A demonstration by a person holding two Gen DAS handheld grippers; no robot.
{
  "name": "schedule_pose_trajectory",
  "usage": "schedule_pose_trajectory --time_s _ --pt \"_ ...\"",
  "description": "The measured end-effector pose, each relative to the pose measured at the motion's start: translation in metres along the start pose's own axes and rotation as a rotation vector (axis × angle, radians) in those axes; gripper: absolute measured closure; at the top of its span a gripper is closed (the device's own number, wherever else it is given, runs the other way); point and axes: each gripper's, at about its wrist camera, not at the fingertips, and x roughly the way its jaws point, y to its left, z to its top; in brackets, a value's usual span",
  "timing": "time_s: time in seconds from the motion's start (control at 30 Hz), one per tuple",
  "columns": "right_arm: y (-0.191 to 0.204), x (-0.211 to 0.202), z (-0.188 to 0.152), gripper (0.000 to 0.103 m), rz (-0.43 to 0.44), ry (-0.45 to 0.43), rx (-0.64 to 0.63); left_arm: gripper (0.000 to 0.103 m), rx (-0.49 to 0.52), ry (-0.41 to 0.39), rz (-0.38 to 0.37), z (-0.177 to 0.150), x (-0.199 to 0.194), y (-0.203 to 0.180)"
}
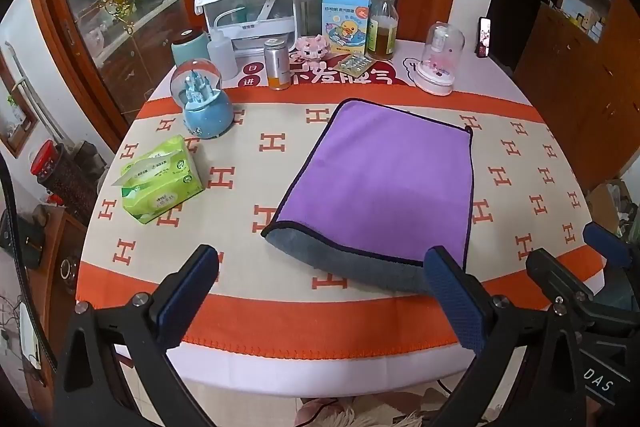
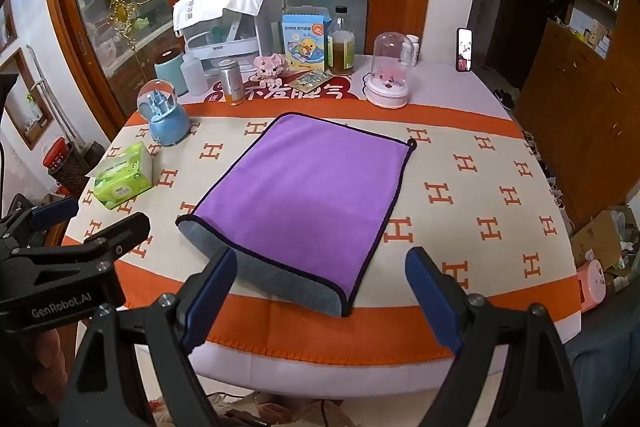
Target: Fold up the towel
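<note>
Lying folded on the tablecloth [image 2: 480, 163] w/ purple side up, the towel [image 2: 304, 187] is showing a grey layer along its near edge. Left gripper [image 1: 320, 291] and right gripper [image 2: 320, 291] are both hovering wide open at the table's near edge, holding nothing. Tissue pack [image 2: 124, 183] is sitting well apart, to the towel's left.

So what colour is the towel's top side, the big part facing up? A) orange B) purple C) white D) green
B: the towel lies on the table with its broad upper face purple, and only a grey strip of its other side shows along the near edge; both hand-held grippers are open and apart from it.
</note>
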Motion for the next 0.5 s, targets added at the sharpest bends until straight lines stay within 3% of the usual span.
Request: schedule_pose_trajectory --time_s 0.5 --pt "-0.0039 0.0035 0.0013 0.016 -0.003 -0.006 -0.003 0.001 0.004 0.002 0.006 0.0 -0.0001 -0.0001"
